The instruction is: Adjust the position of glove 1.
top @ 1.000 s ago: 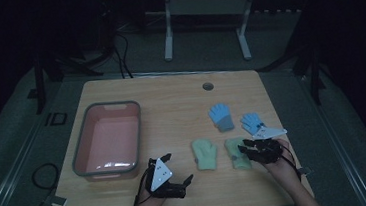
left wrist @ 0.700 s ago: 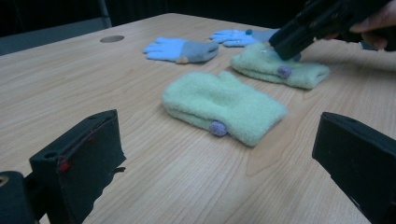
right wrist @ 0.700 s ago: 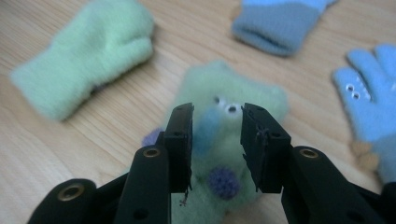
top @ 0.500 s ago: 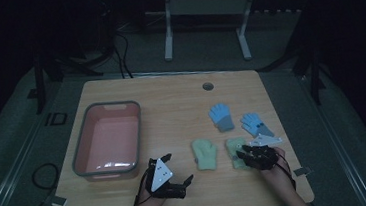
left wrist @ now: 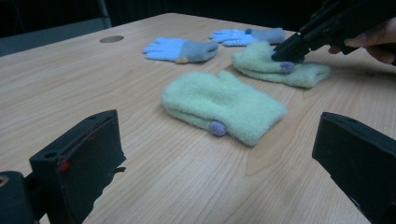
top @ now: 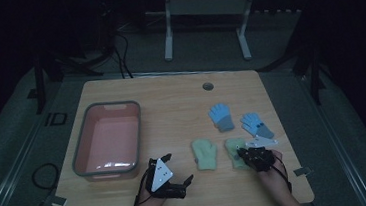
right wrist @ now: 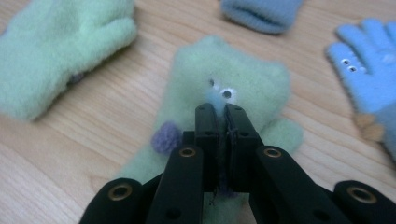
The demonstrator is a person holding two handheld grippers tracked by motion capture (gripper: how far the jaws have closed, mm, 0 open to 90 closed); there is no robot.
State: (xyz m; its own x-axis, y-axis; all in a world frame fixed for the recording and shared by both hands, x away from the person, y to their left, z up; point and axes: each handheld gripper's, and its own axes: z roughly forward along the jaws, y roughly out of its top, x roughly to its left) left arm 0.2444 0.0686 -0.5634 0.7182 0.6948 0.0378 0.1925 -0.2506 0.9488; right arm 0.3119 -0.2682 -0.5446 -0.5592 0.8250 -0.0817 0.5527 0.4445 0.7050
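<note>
Two pale green mittens lie at the front middle of the wooden table (top: 171,104). My right gripper (top: 243,154) (right wrist: 219,112) is shut on the right green mitten (top: 234,148) (right wrist: 233,70), pinching its fabric near the googly eyes and the purple button. The left green mitten (top: 205,153) (left wrist: 224,105) lies flat and free. My left gripper (top: 179,167) (left wrist: 219,142) stands open low over the table's front edge, a short way from that mitten. In the left gripper view the right gripper (left wrist: 286,52) presses on the far mitten (left wrist: 261,70).
Two blue gloves (top: 221,116) (top: 256,125) lie behind the mittens. A pink basin (top: 81,142) with a grey rim stands at the left. A round hole (top: 207,86) sits near the table's far edge. Stands and cables surround the table.
My right gripper has slid from beside the right blue glove towards the front edge, onto the right green mitten. The left gripper has stayed in place.
</note>
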